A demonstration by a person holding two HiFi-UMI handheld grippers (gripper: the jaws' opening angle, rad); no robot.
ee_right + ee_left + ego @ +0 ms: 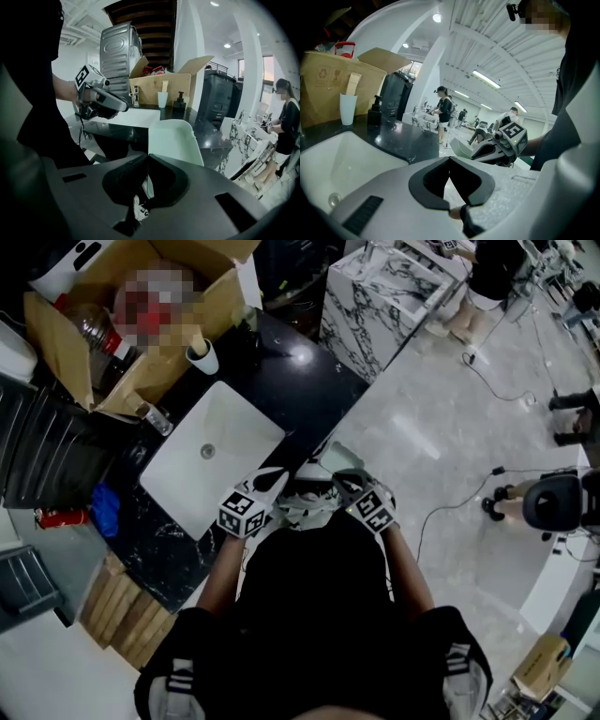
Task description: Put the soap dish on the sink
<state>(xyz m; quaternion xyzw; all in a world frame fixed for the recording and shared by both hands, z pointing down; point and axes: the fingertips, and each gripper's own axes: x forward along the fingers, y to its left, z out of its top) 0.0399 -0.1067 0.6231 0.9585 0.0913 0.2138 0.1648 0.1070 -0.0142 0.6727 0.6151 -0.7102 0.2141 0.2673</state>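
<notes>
The soap dish (pixel 174 139) is a pale green shallow tray, and my right gripper (pixel 147 158) is shut on its near edge. In the head view the soap dish (pixel 329 453) pokes out ahead of the right gripper (pixel 330 474), over the floor just off the counter's corner. The white rectangular sink (pixel 251 426) is set in the black counter (pixel 309 371), left of and beyond the dish. My left gripper (pixel 270 482) sits beside the right one at the sink's near corner. Its jaws (pixel 449 160) are shut with nothing between them. The left gripper view shows the sink (pixel 342 161) at lower left.
A cardboard box (pixel 141 329), a white cup (pixel 203 358), a faucet (pixel 156 418) and a black dispenser (pixel 374 111) stand behind the sink. A black bin (pixel 47 456) is at left, a marble block (pixel 384 296) beyond the counter. Cables (pixel 450 507) lie on the floor.
</notes>
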